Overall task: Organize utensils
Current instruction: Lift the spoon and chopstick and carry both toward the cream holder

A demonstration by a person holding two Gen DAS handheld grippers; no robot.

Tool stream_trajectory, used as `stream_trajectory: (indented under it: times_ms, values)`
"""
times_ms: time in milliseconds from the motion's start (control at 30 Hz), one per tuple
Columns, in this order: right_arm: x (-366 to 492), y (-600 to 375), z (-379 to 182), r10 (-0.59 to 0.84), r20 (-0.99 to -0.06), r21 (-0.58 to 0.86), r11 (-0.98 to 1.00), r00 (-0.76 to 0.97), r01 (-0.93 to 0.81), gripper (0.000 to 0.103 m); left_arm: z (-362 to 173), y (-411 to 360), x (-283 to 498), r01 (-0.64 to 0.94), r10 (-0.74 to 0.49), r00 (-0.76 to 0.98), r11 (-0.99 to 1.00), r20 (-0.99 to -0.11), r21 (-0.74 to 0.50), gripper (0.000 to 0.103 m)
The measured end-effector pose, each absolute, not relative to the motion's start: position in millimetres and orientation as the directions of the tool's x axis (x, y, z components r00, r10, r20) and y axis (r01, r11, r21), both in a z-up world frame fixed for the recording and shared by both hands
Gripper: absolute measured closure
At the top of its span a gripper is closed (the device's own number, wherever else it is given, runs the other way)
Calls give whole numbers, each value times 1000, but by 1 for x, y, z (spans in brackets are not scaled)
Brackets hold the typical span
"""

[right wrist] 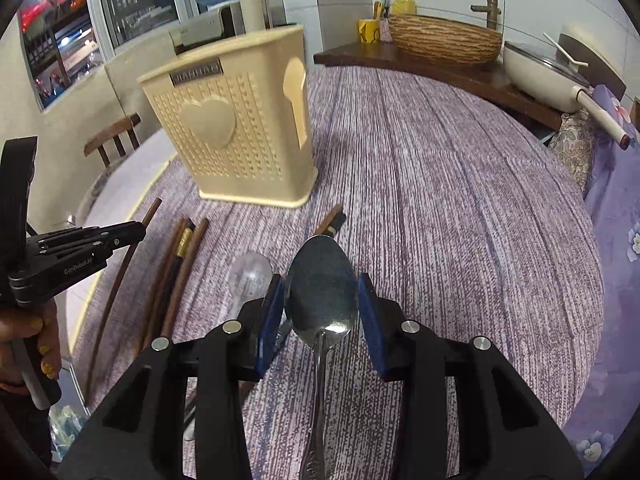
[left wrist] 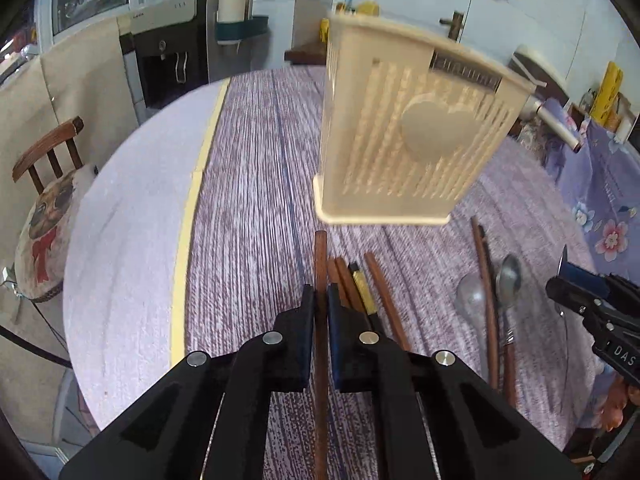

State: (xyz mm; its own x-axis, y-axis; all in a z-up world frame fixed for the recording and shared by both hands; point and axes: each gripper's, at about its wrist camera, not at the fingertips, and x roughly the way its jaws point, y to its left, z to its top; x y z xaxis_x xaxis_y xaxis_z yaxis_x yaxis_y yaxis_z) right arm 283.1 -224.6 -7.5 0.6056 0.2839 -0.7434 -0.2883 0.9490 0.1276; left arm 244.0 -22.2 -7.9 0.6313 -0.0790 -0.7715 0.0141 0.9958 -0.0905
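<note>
One cream utensil holder [right wrist: 236,136], two spoons [right wrist: 322,292], roughly seven chopsticks [left wrist: 320,264], two grippers [left wrist: 319,300].

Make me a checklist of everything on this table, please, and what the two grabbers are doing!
Surface: round table under a purple striped cloth.
Job's things: beige utensil holder standing upright; loose chopsticks, clear plastic spoon lying flat.
Clutter: nothing seen.
Grippers: left gripper shut on a brown chopstick; right gripper holds a metal spoon by its bowl.
Cables: nothing seen.
Surroundings: wooden chair, woven basket, white pan.
</note>
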Motion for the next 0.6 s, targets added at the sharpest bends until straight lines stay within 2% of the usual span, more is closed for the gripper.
stream_trajectory:
  times_ms: [333,600]
  values:
    - [263,-237,39,358,-659,205,932,661,-300,65,67,-19,224,36,-90,782,994,-617,-100,95]
    - [257,-238,45,383,-616,230,923,688,-309,65,73,-22,221,40,-87,798,995,-596,-91,95]
